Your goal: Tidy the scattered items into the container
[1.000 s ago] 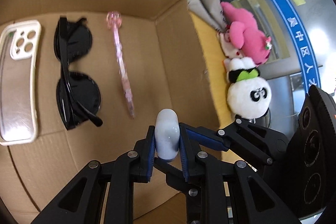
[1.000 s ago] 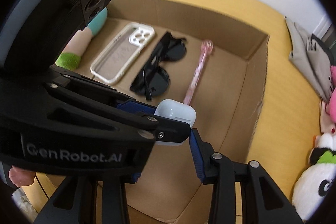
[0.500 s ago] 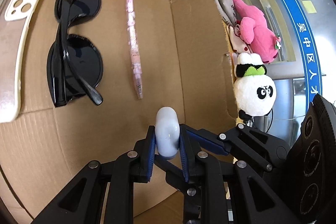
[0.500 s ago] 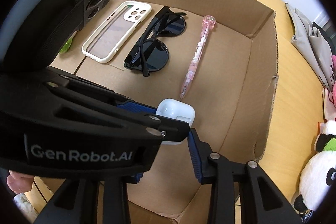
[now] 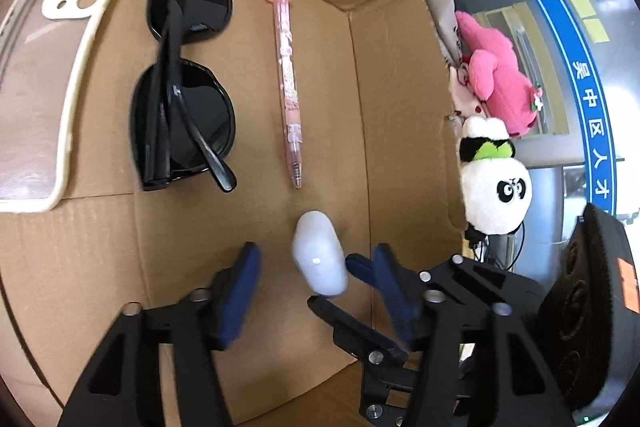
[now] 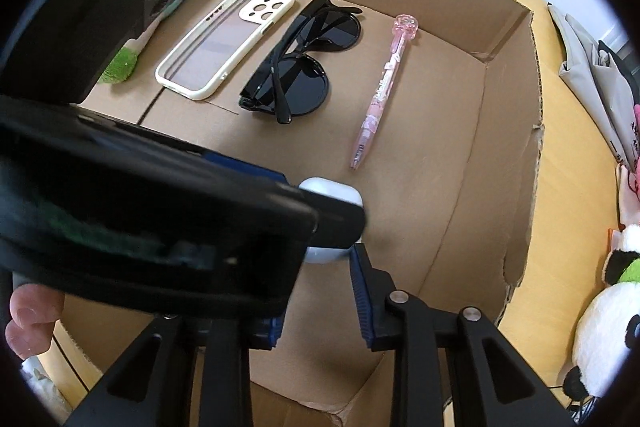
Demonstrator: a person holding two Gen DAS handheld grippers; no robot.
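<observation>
Three items already lie in a row on the box (image 5: 400, 107) floor, so the left gripper (image 5: 316, 279) is opening wide to drop the earbud case (image 5: 319, 253) at lower centre, below the pen (image 5: 289, 79); the right gripper (image 6: 320, 303) is narrowing, empty.

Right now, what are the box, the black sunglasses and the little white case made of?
The box looks like brown corrugated cardboard: matte, with creased folds and a ragged rim. The sunglasses look like glossy black plastic, since light glints on the frame. The little white case seems smooth hard plastic with a soft sheen, though I can't be sure.
</observation>
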